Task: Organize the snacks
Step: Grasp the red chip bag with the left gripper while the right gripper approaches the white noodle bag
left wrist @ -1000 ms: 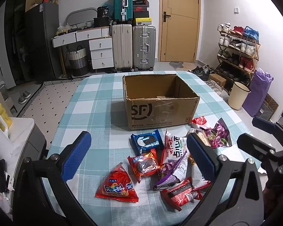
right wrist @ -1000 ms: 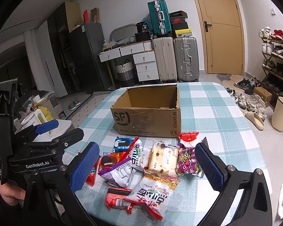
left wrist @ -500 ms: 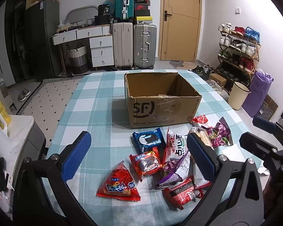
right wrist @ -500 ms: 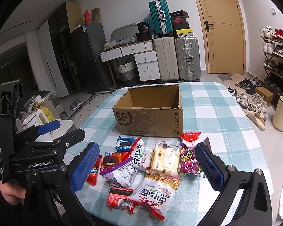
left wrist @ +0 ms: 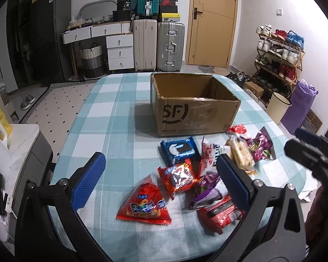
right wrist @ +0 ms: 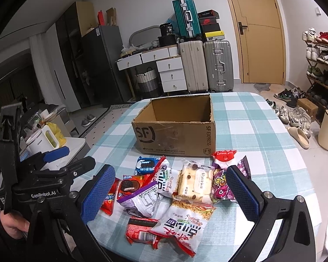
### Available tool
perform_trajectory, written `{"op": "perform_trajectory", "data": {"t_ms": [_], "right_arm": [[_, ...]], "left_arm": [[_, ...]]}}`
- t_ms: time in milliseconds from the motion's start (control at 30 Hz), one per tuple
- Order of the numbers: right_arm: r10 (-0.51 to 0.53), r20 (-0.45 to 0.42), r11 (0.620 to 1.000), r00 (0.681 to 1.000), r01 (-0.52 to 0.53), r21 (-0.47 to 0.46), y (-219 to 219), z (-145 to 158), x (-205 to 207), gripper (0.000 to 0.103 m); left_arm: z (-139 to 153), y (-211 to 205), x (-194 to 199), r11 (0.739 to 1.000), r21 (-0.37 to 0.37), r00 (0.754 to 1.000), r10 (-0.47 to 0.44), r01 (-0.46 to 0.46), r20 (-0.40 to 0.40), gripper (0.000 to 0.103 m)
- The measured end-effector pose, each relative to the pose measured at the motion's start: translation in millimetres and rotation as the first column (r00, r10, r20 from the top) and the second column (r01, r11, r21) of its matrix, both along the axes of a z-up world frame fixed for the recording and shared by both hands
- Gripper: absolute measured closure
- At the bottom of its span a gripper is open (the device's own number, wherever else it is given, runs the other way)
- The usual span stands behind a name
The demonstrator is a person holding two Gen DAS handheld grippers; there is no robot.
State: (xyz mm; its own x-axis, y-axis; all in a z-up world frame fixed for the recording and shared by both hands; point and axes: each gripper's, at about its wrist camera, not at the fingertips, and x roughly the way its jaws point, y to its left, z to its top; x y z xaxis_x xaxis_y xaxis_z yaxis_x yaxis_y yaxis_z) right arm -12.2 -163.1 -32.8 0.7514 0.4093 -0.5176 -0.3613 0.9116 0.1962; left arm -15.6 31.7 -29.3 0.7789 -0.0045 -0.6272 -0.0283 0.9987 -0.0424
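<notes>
An open, empty cardboard box (left wrist: 194, 111) (right wrist: 177, 128) stands mid-table. Several snack packs lie in front of it: a red triangular chip bag (left wrist: 145, 205), a red Oreo pack (left wrist: 178, 178), a blue Oreo pack (left wrist: 178, 150) (right wrist: 145, 164), a white cake pack (right wrist: 195, 182), a purple candy bag (right wrist: 224, 185) and a white noodle bag (right wrist: 183, 224). My left gripper (left wrist: 159, 181) is open and empty above the near packs. My right gripper (right wrist: 169, 194) is open and empty above the pile. The left gripper also shows in the right wrist view (right wrist: 54, 163).
The table (left wrist: 111, 122) has a teal checked cloth. A white appliance (right wrist: 43, 142) stands on a cart to the left. Suitcases (left wrist: 157, 41), drawers and a door are behind. A shoe rack (left wrist: 277, 56) and a bin (left wrist: 277, 107) stand to the right.
Both grippers have moved a little forward and lower toward the snack pile. Both stay open. The snacks have not moved.
</notes>
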Motion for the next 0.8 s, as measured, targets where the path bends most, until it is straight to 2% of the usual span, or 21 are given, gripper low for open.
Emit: {"op": "perform_trajectory", "data": {"t_ms": [200,333,800], "right_arm": [[0.000,-0.005,1.000,1.000,0.000,0.000,3,-4,1,0.000],[0.000,-0.017,1.000,1.000,0.000,0.007,3,-7,4,0.000],[0.006,-0.044,1.000,0.999,-0.006,-0.001,9,-20,7,0.000]], "left_arm": [[-19,15,-4,1.000,-0.028,0.999,-0.001,0.000,-0.035,0.002],[-29,22,-6,1.000,-0.019,0.999,0.012,-0.013,-0.052,0.002],[-71,41,7,0.997,-0.067,0.990,0.026,-0.036,-0.139,0.002]]}}
